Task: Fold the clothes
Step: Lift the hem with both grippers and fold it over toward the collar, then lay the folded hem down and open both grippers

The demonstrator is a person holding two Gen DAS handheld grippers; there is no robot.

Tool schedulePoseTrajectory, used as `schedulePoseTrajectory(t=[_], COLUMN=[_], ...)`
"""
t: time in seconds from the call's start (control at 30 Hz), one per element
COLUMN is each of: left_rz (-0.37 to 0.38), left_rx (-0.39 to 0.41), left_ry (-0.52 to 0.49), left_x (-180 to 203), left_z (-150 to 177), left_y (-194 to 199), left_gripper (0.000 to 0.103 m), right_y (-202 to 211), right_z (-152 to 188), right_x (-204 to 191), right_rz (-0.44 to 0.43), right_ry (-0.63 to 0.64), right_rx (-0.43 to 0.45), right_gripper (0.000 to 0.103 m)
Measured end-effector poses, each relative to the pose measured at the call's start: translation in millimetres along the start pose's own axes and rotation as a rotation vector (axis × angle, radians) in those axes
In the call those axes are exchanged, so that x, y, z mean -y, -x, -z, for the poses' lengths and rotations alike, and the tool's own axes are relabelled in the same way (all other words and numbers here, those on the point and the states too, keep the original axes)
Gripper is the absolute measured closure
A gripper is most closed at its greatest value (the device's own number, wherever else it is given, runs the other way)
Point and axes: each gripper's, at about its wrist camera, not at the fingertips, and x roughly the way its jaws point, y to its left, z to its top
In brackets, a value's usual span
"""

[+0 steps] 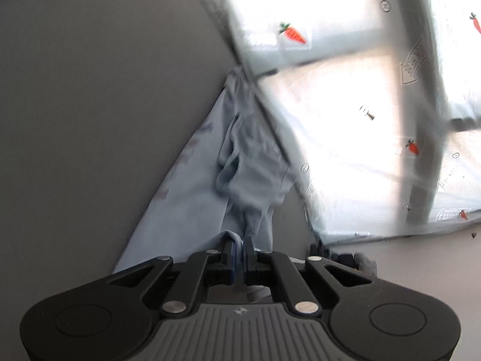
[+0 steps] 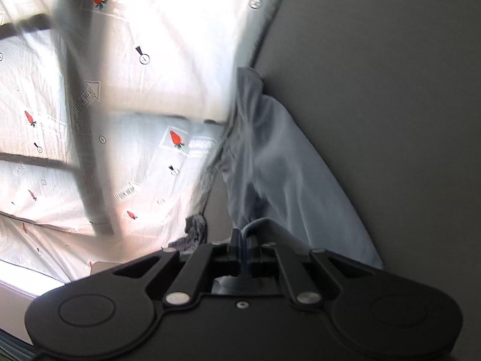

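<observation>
A light blue garment hangs stretched in the air in front of a grey wall. My left gripper is shut on one edge of it, the cloth pinched between the fingers. In the right wrist view the same light blue garment runs away from my right gripper, which is shut on another edge of it. The cloth bunches into folds in the middle of both views. Most of the garment's shape is hidden.
A grey wall fills one side of each view. A white curtain with carrot prints covers a bright window. A dark striped cloth lies low beside the right gripper.
</observation>
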Motion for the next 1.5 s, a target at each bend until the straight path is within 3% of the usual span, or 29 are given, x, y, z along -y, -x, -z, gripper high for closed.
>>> schedulePoseTrajectory(t=[0.2, 0.3, 0.37, 0.47, 0.57, 0.67, 0.8, 0.87, 0.97, 1.07, 1.23, 1.33, 1.5], left_rz=[-0.054, -0.118, -0.120, -0.089, -0.107, -0.141, -0.097, -0.084, -0.096, -0.169, -0.342, -0.364, -0.367], left_rx=[0.040, 0.040, 0.042, 0.057, 0.078, 0.141, 0.220, 0.181, 0.049, -0.049, -0.050, -0.021, -0.002], left_ry=[-0.046, -0.087, -0.118, -0.180, -0.251, -0.326, -0.335, -0.382, -0.512, -0.595, -0.656, -0.673, -0.672], left_x=[-2, -3, 1, 13, 24, 34, 42, 49, 60, 58, 43, 39, 40], left_z=[-35, -44, -45, -43, -38, -34, -38, -37, -24, -5, 3, -1, -13], left_y=[-40, -63, -68, -65, -61, -51, -34, -34, -51, -76, -112, -125, -146], left_gripper=[0.099, 0.099, 0.096, 0.090, 0.086, 0.083, 0.081, 0.081, 0.080, 0.077, 0.075, 0.066, 0.063], right_y=[-41, -57, -63, -61, -57, -55, -59, -68, -83, -104, -127, -145, -169], right_z=[-39, -50, -53, -53, -48, -36, -15, -6, 9, 21, 12, 1, -3], right_x=[3, 11, 11, -1, -18, -44, -73, -81, -83, -78, -73, -75, -75], right_rz=[0.066, 0.113, 0.136, 0.136, 0.173, 0.224, 0.246, 0.233, 0.214, 0.321, 0.481, 0.563, 0.674], right_ry=[0.034, 0.012, 0.005, 0.073, 0.191, 0.389, 0.614, 0.679, 0.754, 0.822, 0.922, 0.973, 1.055], right_rx=[0.015, 0.015, 0.024, 0.069, 0.101, 0.119, 0.086, 0.019, -0.129, -0.198, -0.123, -0.082, -0.023], right_gripper=[0.099, 0.094, 0.091, 0.075, 0.078, 0.087, 0.091, 0.092, 0.092, 0.092, 0.091, 0.091, 0.091])
